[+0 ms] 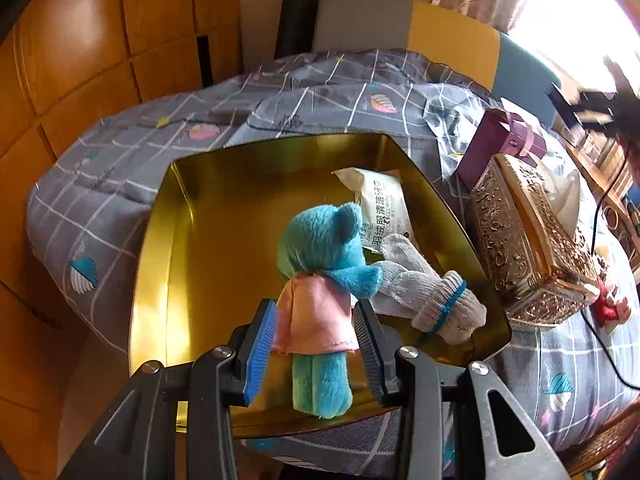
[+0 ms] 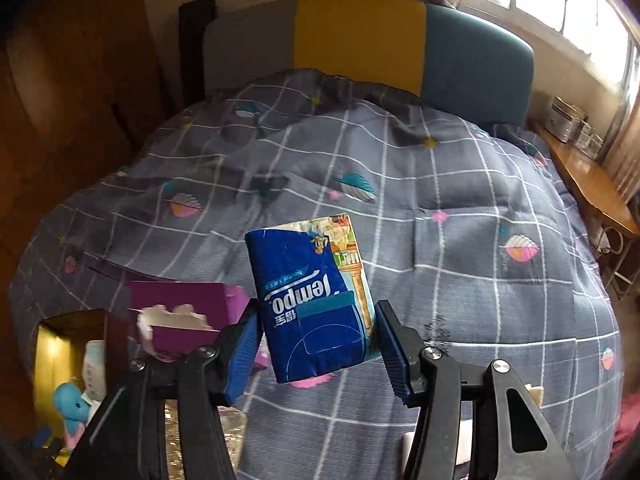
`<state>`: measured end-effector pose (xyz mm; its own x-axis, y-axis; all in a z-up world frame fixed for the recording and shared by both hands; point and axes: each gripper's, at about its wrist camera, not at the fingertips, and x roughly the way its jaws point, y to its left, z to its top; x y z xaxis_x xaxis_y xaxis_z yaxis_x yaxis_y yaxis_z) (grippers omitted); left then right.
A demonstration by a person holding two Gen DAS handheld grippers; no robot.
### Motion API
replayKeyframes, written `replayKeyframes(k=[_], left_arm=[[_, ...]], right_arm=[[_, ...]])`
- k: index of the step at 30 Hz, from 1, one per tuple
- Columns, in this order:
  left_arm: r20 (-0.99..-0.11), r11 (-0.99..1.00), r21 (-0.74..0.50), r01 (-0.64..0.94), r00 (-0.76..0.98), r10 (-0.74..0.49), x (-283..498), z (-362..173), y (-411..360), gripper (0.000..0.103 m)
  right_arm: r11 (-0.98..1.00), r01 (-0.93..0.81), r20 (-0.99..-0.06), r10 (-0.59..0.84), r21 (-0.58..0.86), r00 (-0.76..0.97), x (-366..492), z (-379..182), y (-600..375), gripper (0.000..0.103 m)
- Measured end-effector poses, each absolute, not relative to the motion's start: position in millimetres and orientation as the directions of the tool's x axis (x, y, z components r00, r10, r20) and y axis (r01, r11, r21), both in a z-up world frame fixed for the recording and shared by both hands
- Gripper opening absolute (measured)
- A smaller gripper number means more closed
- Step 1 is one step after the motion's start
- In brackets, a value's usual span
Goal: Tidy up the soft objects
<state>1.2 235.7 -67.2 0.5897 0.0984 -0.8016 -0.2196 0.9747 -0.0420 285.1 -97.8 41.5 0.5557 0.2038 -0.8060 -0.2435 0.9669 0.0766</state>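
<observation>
Left wrist view: gold tin tray (image 1: 192, 216) sits on the grey checked quilt (image 1: 120, 168) of the bed. Blue plush toy (image 1: 320, 280) in a pink dress lies in the tray, head away from the camera. Left gripper (image 1: 316, 344) straddles its dress and legs; the fingers (image 1: 260, 352) stand apart with gaps either side, no clamp on the toy. Behind the toy lies a white wipes packet (image 1: 382, 208), and to its right a grey knit glove (image 1: 432, 292), both inside the tray. Right of the tray stands an ornate metal tissue box (image 1: 528, 240), with a purple box (image 1: 496, 144) behind it. Right wrist view: right gripper (image 2: 318, 348) is clamped on a blue Tempo tissue pack (image 2: 312, 300), held above the quilt, clear of the tray.
</observation>
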Motion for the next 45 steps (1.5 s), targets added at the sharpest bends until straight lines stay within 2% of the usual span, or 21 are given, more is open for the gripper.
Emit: replayKeyframes(k=[5, 13, 20, 25, 29, 34, 36, 37, 38, 45], left_arm=[[-0.785, 0.978, -0.03, -0.205, 0.611, 0.104, -7, -61, 235, 0.04], [-0.771, 0.979, -0.032, -0.202, 0.628, 0.104, -15, -58, 239, 0.04], [-0.759, 0.98, -0.033, -0.194, 0.643, 0.102, -23, -57, 244, 0.04], [-0.749, 0.974, -0.081, -0.213, 0.657, 0.081, -31, -59, 256, 0.04], [-0.75, 0.964, -0.098, -0.246, 0.656, 0.091, -32, -62, 266, 0.04], [-0.752, 0.964, -0.096, -0.248, 0.652, 0.093, -30, -64, 266, 0.04], [-0.753, 0.965, -0.091, -0.247, 0.651, 0.095, -30, -64, 265, 0.04], [-0.753, 0.965, -0.09, -0.247, 0.651, 0.096, -30, -64, 265, 0.04], [-0.753, 0.964, -0.088, -0.25, 0.651, 0.1, -30, -64, 265, 0.04], [-0.755, 0.961, -0.063, -0.268, 0.642, 0.13, -28, -62, 264, 0.04]], right_arm=[[0.893, -0.433, -0.789, 0.353, 0.123, 0.503, 261, 50, -21, 0.056], [0.716, -0.685, -0.81, 0.477, 0.135, 0.34, 206, 35, 91, 0.056], [0.546, -0.815, -0.855, 0.502, 0.197, 0.129, 160, -6, 153, 0.057], [0.474, -0.854, -0.906, 0.423, 0.215, 0.007, 131, -52, 186, 0.057], [0.53, -0.819, -0.915, 0.403, 0.221, 0.013, 136, -75, 199, 0.057], [0.632, -0.753, -0.899, 0.418, 0.184, 0.131, 149, -84, 208, 0.058], [0.656, -0.732, -0.891, 0.427, 0.186, 0.156, 154, -87, 209, 0.064], [0.667, -0.721, -0.889, 0.428, 0.189, 0.162, 155, -90, 208, 0.073], [0.672, -0.714, -0.887, 0.433, 0.198, 0.162, 156, -91, 207, 0.075], [0.681, -0.711, -0.861, 0.455, 0.174, 0.226, 144, -77, 183, 0.075]])
